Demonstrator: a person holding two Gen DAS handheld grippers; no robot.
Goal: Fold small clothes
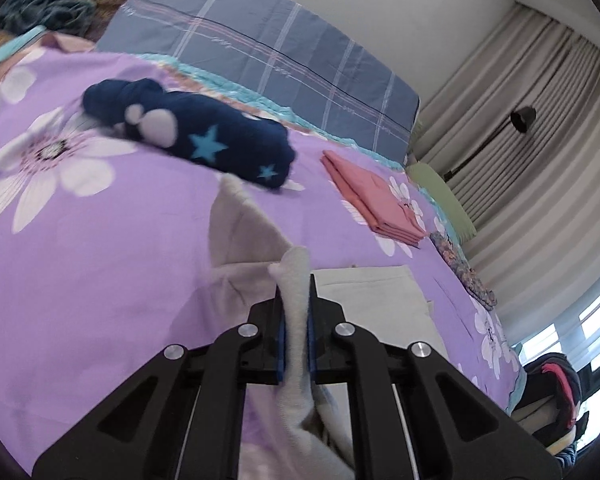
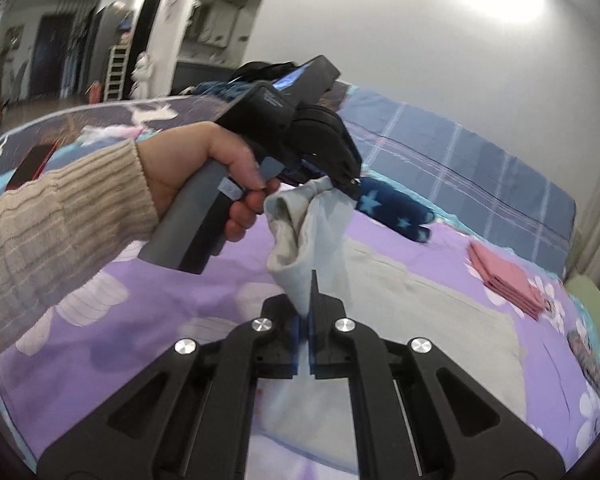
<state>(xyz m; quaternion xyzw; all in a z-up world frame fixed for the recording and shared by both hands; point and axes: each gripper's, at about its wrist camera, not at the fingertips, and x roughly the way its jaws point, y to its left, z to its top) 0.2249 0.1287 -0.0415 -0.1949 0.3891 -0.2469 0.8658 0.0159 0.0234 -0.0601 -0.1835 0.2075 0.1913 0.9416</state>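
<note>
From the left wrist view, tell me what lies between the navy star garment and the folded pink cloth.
Only bare purple floral bedsheet lies between the navy star garment and the folded pink cloth; the left wrist view shows it.

Plaid pillow (image 1: pixel 260 56), floor lamp (image 1: pixel 520 120), beige curtains (image 1: pixel 540 92).

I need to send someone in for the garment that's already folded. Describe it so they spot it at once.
Start at the bed with the purple flowered sheet and go toward the blue plaid pillow. Just short of it, right of the crumpled navy star garment, lies the pink folded garment. It alone is a flat, neat, plain salmon stack.
</note>
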